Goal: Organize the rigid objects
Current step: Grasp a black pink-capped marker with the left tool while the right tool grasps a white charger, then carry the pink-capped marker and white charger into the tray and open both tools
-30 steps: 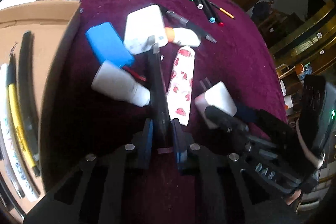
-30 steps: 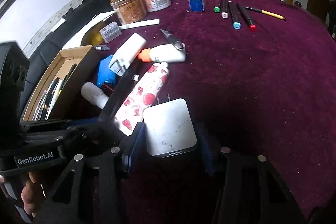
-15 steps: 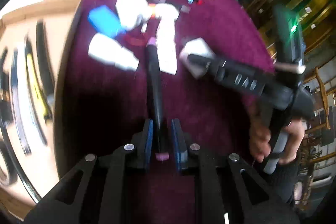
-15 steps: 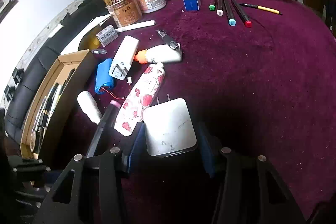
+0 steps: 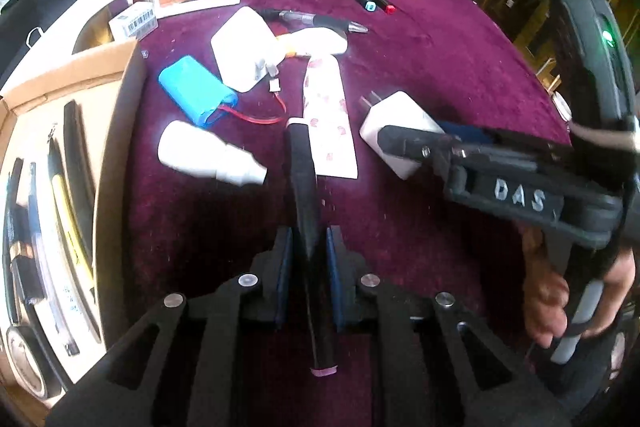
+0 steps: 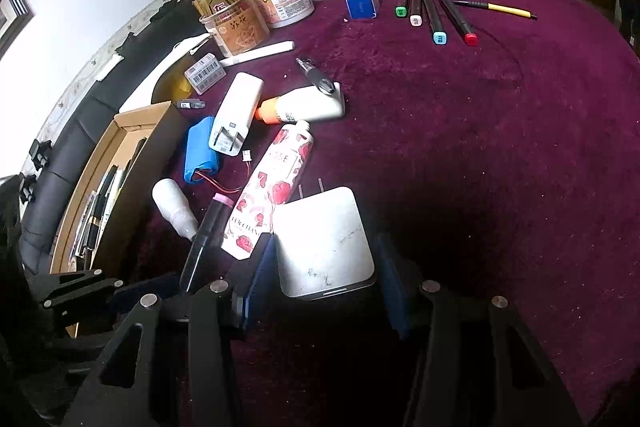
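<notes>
**Marker and charger both held, with clutter close by**

Marker (image 5: 306, 211) sat clamped between the narrow jaws of the left gripper (image 5: 307, 259), lifted over the desk near the cardboard box (image 5: 100, 75) at its left edge. Its long free end could swing into the white bottle (image 5: 204, 155) or the rose-print tube (image 5: 328, 115).

From the right wrist, the right gripper (image 6: 320, 263) held the white charger (image 6: 324, 243); whether it was lifted or resting was hard to tell. Its prongs (image 6: 310, 187) lay just beside the tube and could drag it.
</notes>
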Tool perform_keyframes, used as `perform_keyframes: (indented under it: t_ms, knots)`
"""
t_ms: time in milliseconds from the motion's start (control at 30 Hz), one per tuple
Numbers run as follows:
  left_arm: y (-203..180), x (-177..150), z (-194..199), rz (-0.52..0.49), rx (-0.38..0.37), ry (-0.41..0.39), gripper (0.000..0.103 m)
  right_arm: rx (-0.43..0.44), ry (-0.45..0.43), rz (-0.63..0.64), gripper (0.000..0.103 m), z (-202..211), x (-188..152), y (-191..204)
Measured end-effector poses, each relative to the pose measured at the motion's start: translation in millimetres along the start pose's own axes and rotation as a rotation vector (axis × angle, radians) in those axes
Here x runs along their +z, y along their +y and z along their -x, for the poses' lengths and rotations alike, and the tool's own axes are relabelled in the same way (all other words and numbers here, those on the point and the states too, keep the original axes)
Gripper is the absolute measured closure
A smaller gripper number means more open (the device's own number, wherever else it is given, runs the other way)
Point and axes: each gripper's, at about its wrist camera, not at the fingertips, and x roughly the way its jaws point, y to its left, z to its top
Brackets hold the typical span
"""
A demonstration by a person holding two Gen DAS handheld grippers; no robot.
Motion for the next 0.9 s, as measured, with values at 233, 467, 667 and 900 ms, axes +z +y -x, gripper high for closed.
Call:
perform_keyframes:
  t_ms: [233,467,667,900]
  knots:
    - [-7,-12,-4,-0.053,0.014,-0.017,0.087,-0.037,0.002,0.039,0.057,-1,-3,7]
    - [6,-22,18,0.019,-0.07,-0.065,0.09,-0.101,-0.016,0.097,0.06,-2,-8,16]
    - [51,-30,72,0.137,-0.21,-0.142,0.09,-0.048,-0.07,0.043,0.061,11,-9,10]
    - [137,-47,127,0.285,-0.185,-0.247,0.09,0.156,-0.122,-0.02,0.06,39,-11,35]
